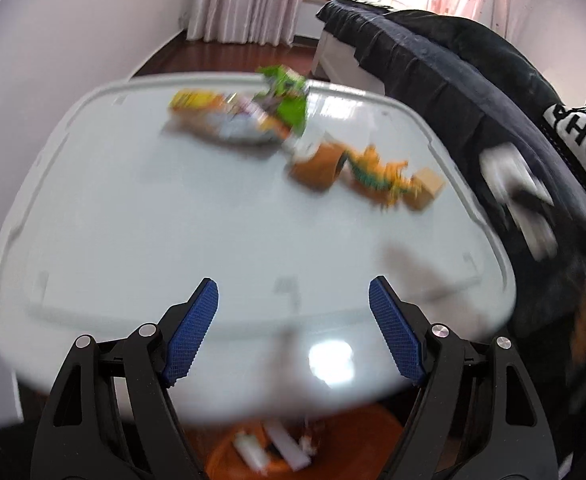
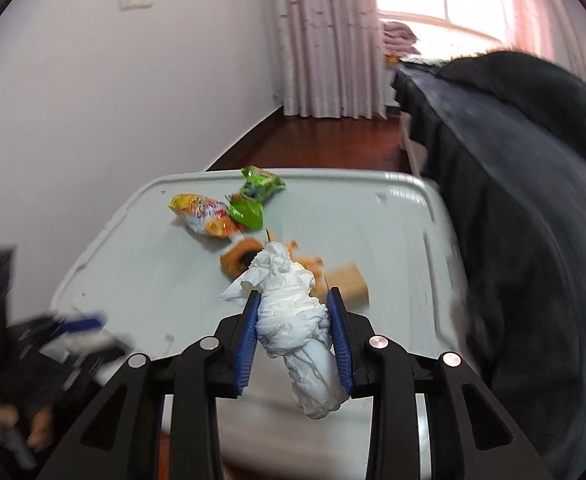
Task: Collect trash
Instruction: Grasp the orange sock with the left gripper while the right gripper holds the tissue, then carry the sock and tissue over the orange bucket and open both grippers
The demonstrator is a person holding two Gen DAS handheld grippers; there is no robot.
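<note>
Left wrist view: the left hand-held gripper [image 1: 293, 308] hangs spread and empty over the pale grey plastic counter [image 1: 113, 220]; snack wrappers lie at twelve o'clock, an orange round bin [image 1: 373, 436] at six.

Right wrist view: the right hand-held gripper [image 2: 295, 306] pinches the crumpled white tissue wad [image 2: 293, 320] clear above the counter. Pickup looks done; next, carry it over the bin and release.

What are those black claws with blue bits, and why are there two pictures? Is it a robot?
No robot. A person holds a pinching tool in each hand, and a small camera on each tool looks out along its two fingers. One picture comes from the left gripper: its blue pads stand apart with nothing between them. The other comes from the right gripper, which is pinching a crumpled white tissue. Both look down on a pale table. On it lie a green wrapper, an orange snack bag, orange scraps and a small tan box. Under the table's near edge sits an orange bin with white bits inside.
</note>
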